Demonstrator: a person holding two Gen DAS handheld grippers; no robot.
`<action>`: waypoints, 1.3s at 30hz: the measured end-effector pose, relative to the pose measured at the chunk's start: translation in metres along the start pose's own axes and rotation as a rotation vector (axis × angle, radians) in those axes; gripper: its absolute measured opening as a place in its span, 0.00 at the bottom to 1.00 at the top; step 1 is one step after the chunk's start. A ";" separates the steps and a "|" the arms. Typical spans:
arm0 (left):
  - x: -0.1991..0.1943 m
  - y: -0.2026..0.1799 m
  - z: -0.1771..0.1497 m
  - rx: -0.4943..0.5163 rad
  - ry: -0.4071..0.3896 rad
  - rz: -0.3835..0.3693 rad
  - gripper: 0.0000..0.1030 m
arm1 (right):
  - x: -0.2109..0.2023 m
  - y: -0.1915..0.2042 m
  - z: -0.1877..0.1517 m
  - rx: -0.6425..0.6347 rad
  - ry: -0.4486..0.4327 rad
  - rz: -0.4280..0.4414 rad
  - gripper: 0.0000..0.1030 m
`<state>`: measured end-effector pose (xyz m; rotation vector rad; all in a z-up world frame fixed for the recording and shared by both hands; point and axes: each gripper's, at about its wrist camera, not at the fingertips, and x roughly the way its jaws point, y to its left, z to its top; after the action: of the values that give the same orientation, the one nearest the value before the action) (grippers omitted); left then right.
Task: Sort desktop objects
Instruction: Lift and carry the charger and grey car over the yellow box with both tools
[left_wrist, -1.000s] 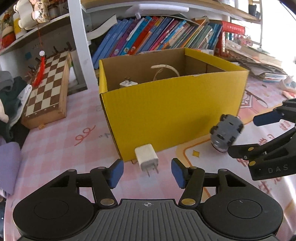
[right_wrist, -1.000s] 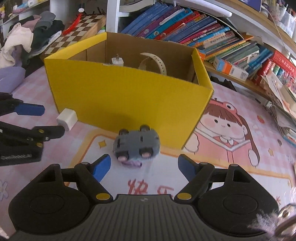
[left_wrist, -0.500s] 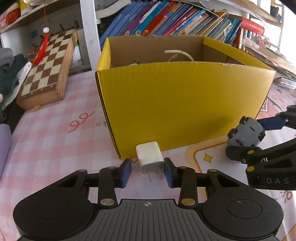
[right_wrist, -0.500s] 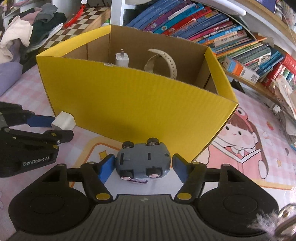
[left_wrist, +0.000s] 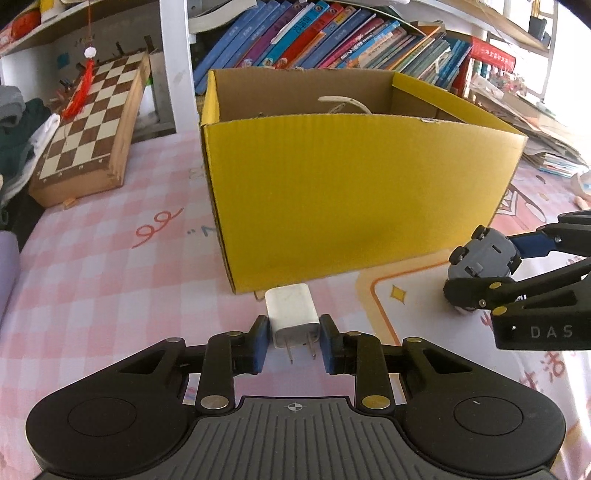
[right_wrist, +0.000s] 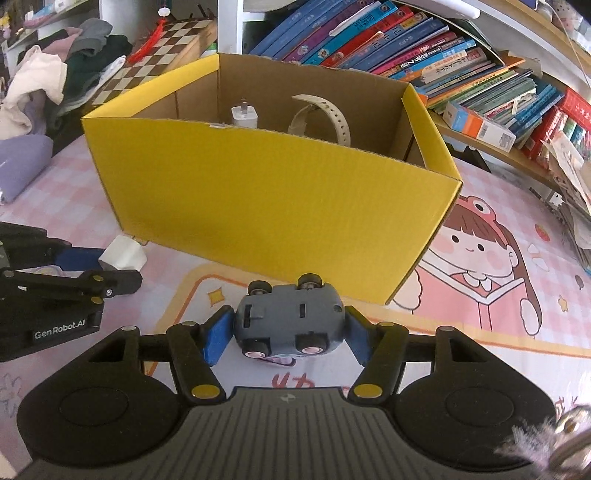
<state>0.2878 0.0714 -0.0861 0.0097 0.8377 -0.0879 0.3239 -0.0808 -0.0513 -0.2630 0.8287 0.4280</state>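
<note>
Left claw (left_wrist: 291, 341) clenched on white charger (left_wrist: 293, 312); prongs point back at camera, long side runs straight ahead. Right claw (right_wrist: 288, 330) clenched on grey toy car (right_wrist: 290, 319), lying on its side, wheels showing, long side across claw. Both look low over pink mat (left_wrist: 92, 266).

Just ahead of both claws: yellow box (left_wrist: 351, 195), open top, tall front wall. Each load must go up and over that wall. Inside already: second charger (right_wrist: 243, 116), watch strap (right_wrist: 325, 114).

Further back: chessboard (left_wrist: 92, 125) at left, books (left_wrist: 332, 40) on shelf.
</note>
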 end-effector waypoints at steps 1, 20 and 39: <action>-0.003 0.000 -0.001 -0.001 0.001 -0.005 0.26 | -0.003 0.000 -0.002 0.004 0.000 0.003 0.59; -0.065 -0.007 -0.013 0.050 -0.093 -0.059 0.26 | -0.043 0.008 -0.028 0.049 -0.020 0.052 0.59; -0.099 -0.005 0.008 0.051 -0.229 -0.084 0.26 | -0.071 0.012 -0.002 0.033 -0.111 0.060 0.59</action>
<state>0.2274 0.0736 -0.0069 0.0122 0.6065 -0.1864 0.2745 -0.0900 0.0008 -0.1825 0.7352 0.4812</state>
